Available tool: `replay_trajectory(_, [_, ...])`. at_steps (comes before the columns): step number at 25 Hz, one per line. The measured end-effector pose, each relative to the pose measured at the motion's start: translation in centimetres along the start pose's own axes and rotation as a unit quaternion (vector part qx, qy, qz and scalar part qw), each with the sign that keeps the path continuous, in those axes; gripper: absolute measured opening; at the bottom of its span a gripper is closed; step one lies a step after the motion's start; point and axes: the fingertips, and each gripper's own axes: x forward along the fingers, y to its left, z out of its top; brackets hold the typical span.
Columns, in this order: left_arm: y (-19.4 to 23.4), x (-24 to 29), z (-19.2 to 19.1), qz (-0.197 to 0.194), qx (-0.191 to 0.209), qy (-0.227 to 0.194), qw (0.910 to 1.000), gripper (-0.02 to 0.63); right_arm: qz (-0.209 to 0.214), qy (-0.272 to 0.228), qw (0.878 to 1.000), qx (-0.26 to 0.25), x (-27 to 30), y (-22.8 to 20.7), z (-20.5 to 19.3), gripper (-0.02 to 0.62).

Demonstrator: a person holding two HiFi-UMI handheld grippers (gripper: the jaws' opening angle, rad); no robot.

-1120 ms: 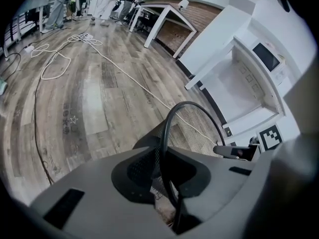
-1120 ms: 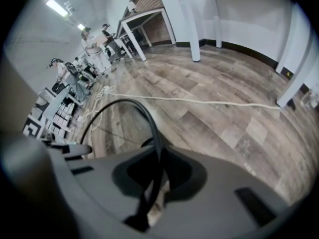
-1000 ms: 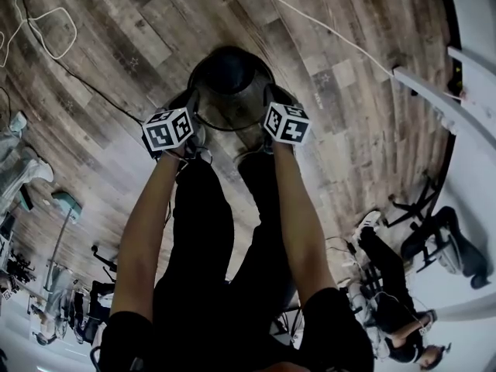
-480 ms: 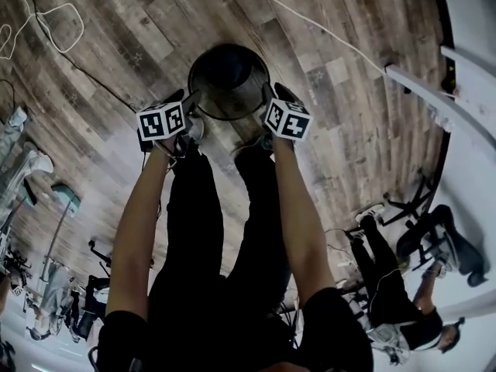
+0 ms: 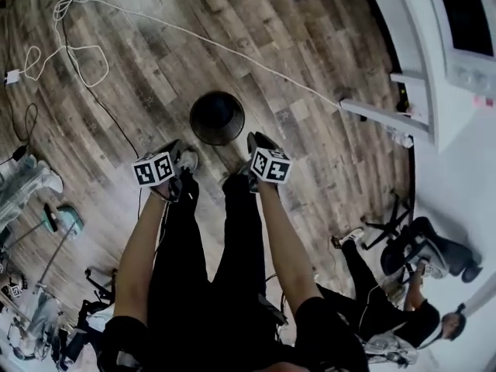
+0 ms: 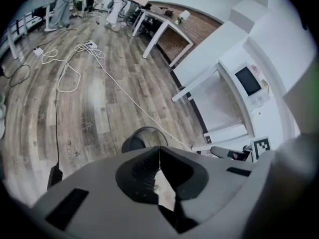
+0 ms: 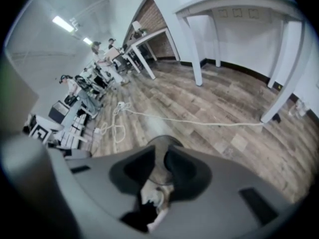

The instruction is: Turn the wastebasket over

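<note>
The wastebasket point(image 5: 217, 118), a round dark mesh bin, stands on the wood floor ahead of the person's feet, and neither gripper touches it. From above it reads as a dark disc, and which end is up I cannot tell. My left gripper point(image 5: 175, 150) hangs well above the floor to its lower left. In the left gripper view its jaws point(image 6: 159, 151) have just been closing and now meet with nothing between them; the wastebasket point(image 6: 142, 135) shows beyond them. My right gripper point(image 5: 254, 142) hangs to the bin's lower right. Its jaws point(image 7: 164, 156) have just been closing, still stand apart and hold nothing; the wastebasket point(image 7: 161, 141) shows through the gap.
A white cable point(image 5: 232, 51) runs across the floor behind the bin, with a coiled cable point(image 5: 71, 56) at the left. A white desk's legs point(image 5: 381, 111) stand at the right. A seated person point(image 5: 387, 293) and chairs are at the lower right, equipment at the far left.
Both grippers let go of the wastebasket and rose well above it. The bin now stands alone on the floor and looks much smaller in the head view.
</note>
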Motion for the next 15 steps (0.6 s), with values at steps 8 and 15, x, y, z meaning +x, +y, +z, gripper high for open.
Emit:
replay_trajectory(8, [-12.9,-17.5,4.1,-0.045,0.054,-0.133,0.9886,0.034,0.041,-0.092,0.994,-0.037,-15.3,9.5,7.6,0.042])
replay_trajectory(15, [-24.6,-31.5,10.4,-0.077,0.182,-0.265,0.9438,0.034,0.061,-0.186,0.975,-0.107,-28.2,18.9,14.8,0.038])
